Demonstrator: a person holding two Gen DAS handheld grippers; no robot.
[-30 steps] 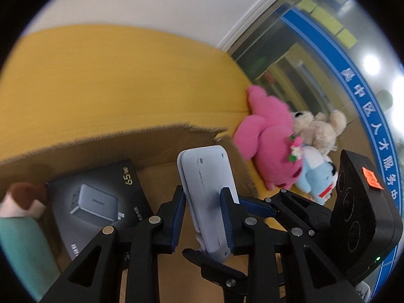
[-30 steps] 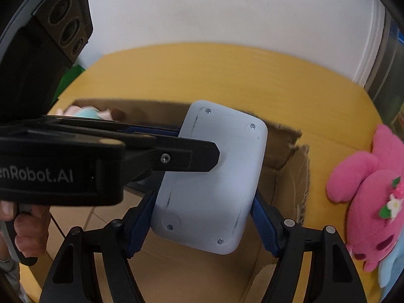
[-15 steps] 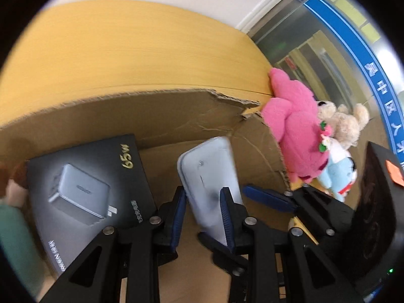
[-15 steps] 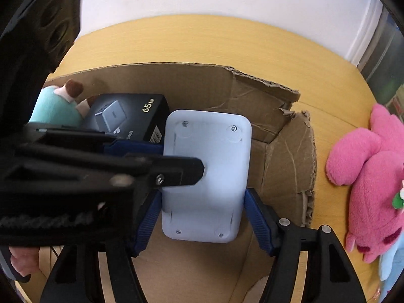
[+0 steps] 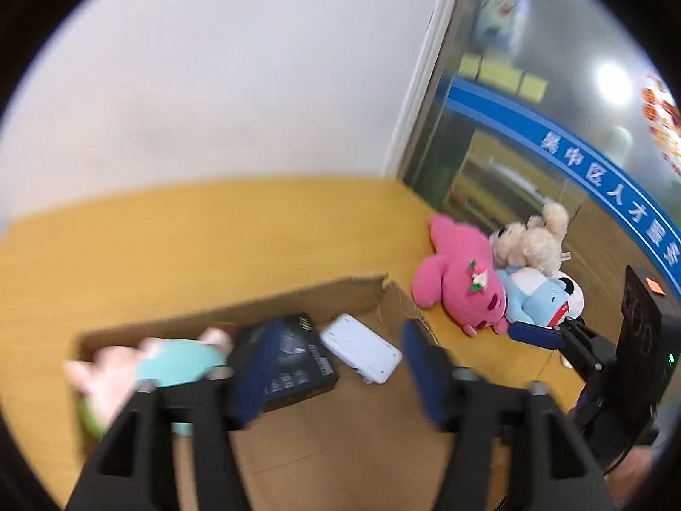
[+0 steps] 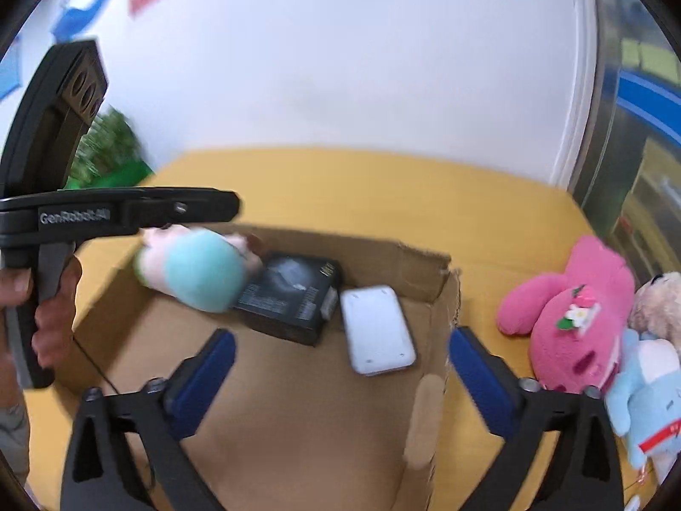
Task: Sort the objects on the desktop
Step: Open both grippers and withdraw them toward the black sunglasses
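Observation:
The white flat device (image 5: 361,353) (image 6: 378,329) lies free on the floor of the cardboard box (image 5: 298,298) (image 6: 430,340), beside a black charger box (image 5: 293,357) (image 6: 293,294) and a teal and pink plush (image 5: 170,366) (image 6: 196,268). My left gripper (image 5: 336,374) hovers above the box, its jaws opening with nothing between them. My right gripper (image 6: 340,366) also hangs over the box, jaws opening wide, holding nothing. In the right wrist view, the left gripper's body (image 6: 119,213) shows at the upper left, held by a hand (image 6: 51,323).
A pink plush (image 5: 459,285) (image 6: 570,315), a beige plush (image 5: 532,242) and a blue and white plush (image 5: 540,298) (image 6: 651,400) lie on the yellow table (image 5: 170,247) right of the box. A white wall stands behind; a glass partition is at right. Green foliage (image 6: 106,153) sits far left.
Both grippers let go of the white device, which now lies in the box. Both have opened and pulled up and back from it.

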